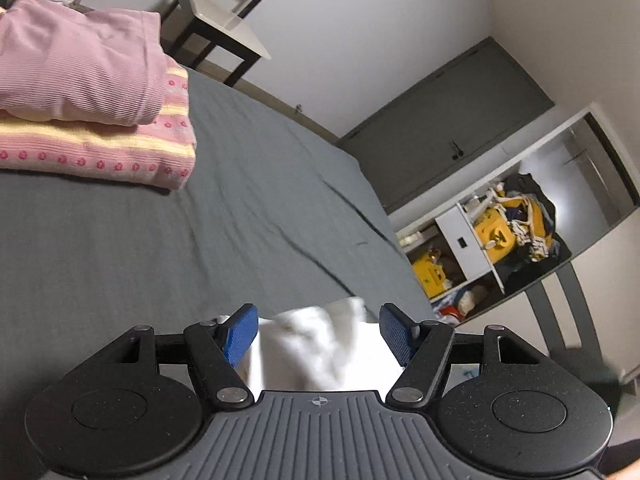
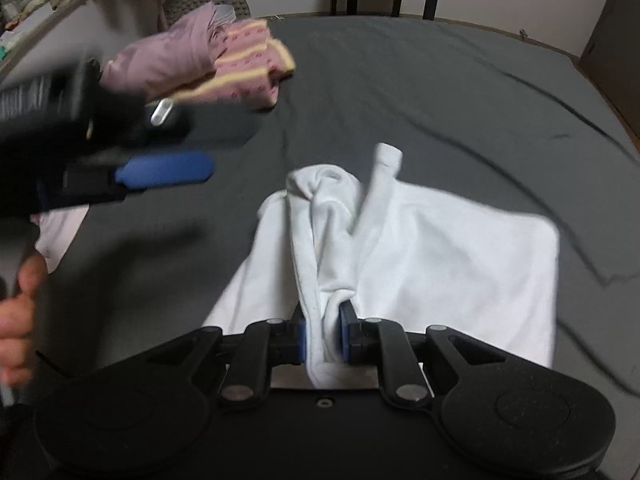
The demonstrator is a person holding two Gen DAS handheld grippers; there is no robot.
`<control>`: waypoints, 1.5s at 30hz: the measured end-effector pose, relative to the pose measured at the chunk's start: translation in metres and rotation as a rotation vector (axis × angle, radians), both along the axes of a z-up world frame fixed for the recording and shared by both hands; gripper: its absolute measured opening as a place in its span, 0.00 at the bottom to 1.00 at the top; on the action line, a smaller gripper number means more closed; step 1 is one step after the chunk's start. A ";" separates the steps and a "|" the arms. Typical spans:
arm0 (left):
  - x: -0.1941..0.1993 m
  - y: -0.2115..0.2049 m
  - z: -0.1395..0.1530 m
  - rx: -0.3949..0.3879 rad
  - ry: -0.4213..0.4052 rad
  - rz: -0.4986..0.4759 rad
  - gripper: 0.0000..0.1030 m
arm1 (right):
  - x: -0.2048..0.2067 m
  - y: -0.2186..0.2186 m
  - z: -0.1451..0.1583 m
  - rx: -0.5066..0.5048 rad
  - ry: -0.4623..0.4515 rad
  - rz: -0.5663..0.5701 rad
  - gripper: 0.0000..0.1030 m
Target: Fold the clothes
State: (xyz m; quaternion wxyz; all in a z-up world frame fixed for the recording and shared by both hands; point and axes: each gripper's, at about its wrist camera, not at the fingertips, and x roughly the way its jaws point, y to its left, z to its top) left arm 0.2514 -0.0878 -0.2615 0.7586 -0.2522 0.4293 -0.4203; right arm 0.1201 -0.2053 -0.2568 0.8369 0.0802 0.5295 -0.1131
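The right gripper (image 2: 323, 334) pinches a bunched fold of the white garment (image 2: 460, 264) lying on the grey bed sheet (image 2: 400, 92); the left gripper (image 1: 318, 330) hovers wide apart, empty. The twisted bunch risks folding in crooked, creased

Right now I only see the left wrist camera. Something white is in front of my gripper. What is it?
Observer: A white garment, spread on the grey bed sheet with a bunched ridge up its middle.
Operator: Is anybody holding it?
Observer: Yes. The right gripper is shut on that ridge.
Operator: And my gripper?
Observer: The left gripper is open, with nothing pinched.
Operator: Where's the pink pile?
Observer: The folded pink clothes lie beyond the left gripper, apart from the white garment.
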 end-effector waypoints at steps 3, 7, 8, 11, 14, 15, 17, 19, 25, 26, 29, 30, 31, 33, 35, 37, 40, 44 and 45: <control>-0.001 0.001 -0.002 -0.016 0.001 -0.011 0.65 | -0.001 0.017 -0.011 -0.021 -0.031 -0.032 0.23; 0.001 0.006 -0.005 -0.030 0.009 0.011 0.65 | -0.006 0.032 -0.015 -0.043 -0.085 -0.018 0.33; 0.001 0.008 -0.006 -0.034 0.011 0.018 0.65 | -0.008 0.035 -0.014 -0.055 -0.095 -0.005 0.37; 0.003 0.011 -0.009 -0.042 0.022 0.026 0.65 | -0.023 0.033 0.000 -0.017 -0.176 0.007 0.47; 0.001 0.009 -0.009 -0.052 0.022 0.007 0.65 | -0.054 0.028 0.025 0.018 -0.282 0.072 0.61; 0.001 0.008 -0.008 -0.056 0.022 -0.001 0.65 | -0.062 0.027 0.029 -0.010 -0.295 0.095 0.62; 0.001 0.003 -0.008 -0.061 0.023 -0.004 0.65 | -0.071 0.028 0.024 -0.102 -0.250 0.150 0.68; 0.000 -0.001 -0.009 -0.057 0.025 -0.003 0.65 | -0.080 0.034 0.012 -0.213 -0.222 0.207 0.68; -0.003 -0.008 -0.011 -0.019 0.022 0.002 0.65 | -0.074 0.070 -0.037 -0.468 -0.229 0.379 0.55; -0.003 -0.009 -0.011 -0.014 0.021 0.002 0.65 | -0.072 0.077 -0.045 -0.506 -0.227 0.405 0.52; -0.002 -0.012 -0.012 -0.008 0.021 0.008 0.65 | -0.069 0.074 -0.050 -0.534 -0.284 0.403 0.19; -0.002 -0.012 -0.013 -0.009 0.022 0.010 0.65 | -0.069 0.070 -0.047 -0.523 -0.314 0.390 0.18; -0.001 -0.012 -0.013 -0.010 0.026 0.011 0.65 | -0.070 0.068 -0.044 -0.522 -0.337 0.386 0.16; 0.000 -0.012 -0.014 -0.014 0.029 0.010 0.65 | -0.073 0.072 -0.039 -0.559 -0.370 0.417 0.16; 0.001 -0.012 -0.013 -0.036 0.031 0.003 0.65 | -0.075 0.082 -0.042 -0.600 -0.359 0.472 0.16; 0.001 -0.013 -0.013 -0.060 0.038 -0.009 0.65 | -0.073 0.087 -0.052 -0.589 -0.312 0.517 0.16; -0.001 -0.017 -0.014 -0.081 0.052 -0.032 0.65 | -0.075 0.095 -0.062 -0.587 -0.297 0.548 0.16; -0.006 -0.027 -0.014 -0.065 0.046 -0.083 0.65 | -0.075 0.105 -0.057 -0.565 -0.290 0.524 0.23; -0.007 -0.031 -0.014 -0.061 0.042 -0.101 0.65 | -0.075 0.107 -0.058 -0.566 -0.289 0.540 0.24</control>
